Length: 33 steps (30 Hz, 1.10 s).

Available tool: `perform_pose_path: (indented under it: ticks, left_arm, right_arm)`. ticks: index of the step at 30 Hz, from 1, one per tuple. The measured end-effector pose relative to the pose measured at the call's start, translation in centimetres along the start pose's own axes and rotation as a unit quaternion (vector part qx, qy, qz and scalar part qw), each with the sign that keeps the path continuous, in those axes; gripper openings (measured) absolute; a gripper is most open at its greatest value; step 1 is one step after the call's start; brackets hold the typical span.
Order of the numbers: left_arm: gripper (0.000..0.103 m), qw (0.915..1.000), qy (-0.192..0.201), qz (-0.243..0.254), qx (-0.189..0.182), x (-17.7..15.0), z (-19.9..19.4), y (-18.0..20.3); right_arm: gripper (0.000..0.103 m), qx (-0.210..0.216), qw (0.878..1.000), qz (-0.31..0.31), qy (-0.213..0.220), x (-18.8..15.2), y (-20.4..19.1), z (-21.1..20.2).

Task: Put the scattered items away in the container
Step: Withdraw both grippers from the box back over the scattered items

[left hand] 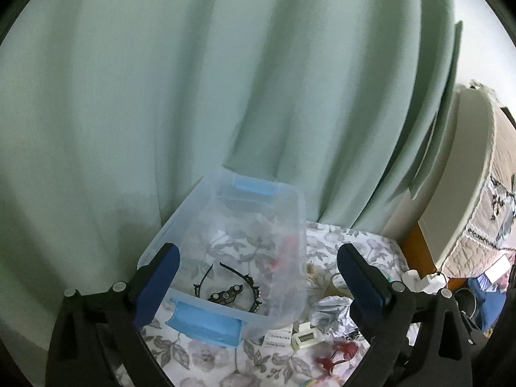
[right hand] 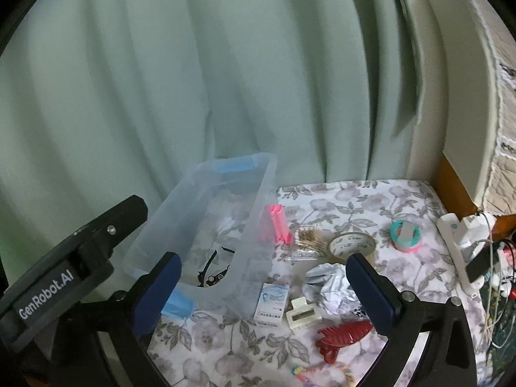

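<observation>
Both claws, left (left hand: 258, 277) and right (right hand: 262, 283), are wide apart and hold nothing. The clear box (right hand: 258, 193) sits on the flowery surface (right hand: 354, 200). A headband (left hand: 248, 282) lies inside; a red clip (right hand: 343, 335) lies outside.

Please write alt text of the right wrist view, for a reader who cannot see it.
The open right gripper hovers over a floral cloth, empty, facing a clear plastic bin with a black headband inside. Beside the bin lie a pink clip, tape roll, medicine box and red claw clip.
</observation>
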<state>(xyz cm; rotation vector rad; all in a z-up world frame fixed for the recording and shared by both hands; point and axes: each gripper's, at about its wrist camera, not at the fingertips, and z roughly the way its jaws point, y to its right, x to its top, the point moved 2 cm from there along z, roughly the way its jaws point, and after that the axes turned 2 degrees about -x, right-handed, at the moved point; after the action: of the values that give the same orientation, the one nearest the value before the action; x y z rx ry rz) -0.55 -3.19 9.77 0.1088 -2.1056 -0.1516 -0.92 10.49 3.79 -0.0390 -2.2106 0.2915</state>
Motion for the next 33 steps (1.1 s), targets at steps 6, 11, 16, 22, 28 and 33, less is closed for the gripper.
perform_pose_path:
  ticks: [6,11,16,22,28,33]
  left_arm:
    - [0.099,0.9995,0.016,0.025,0.007,-0.3,-2.0,2.1]
    - [0.099,0.9991,0.025,0.033,-0.004,-0.4,-3.6,3.7]
    - [0.099,0.998,0.03,0.055,-0.007,-0.8,-4.6,5.5]
    - [0.1,0.997,0.03,0.068,-0.019,-1.3,-5.2,7.3]
    - [0.103,0.9965,0.023,0.075,-0.028,-2.0,-5.1,9.0]
    - [0.103,0.995,0.012,0.09,-0.04,-3.0,-4.3,10.5]
  right_arm:
    - [0.103,-0.001,1.0,0.01,0.022,0.0,1.6,-2.7]
    - [0.103,-0.01,0.999,0.013,0.041,-0.2,2.5,-4.6]
    - [0.103,-0.023,0.998,0.014,0.051,-0.6,3.4,-6.1]
    - [0.103,-0.027,0.998,0.023,0.056,-0.8,4.8,-7.3]
    - [0.103,-0.036,0.997,0.039,0.056,-1.3,7.0,-8.2]
    - [0.103,-0.044,0.997,0.045,0.048,-1.7,8.4,-8.1]
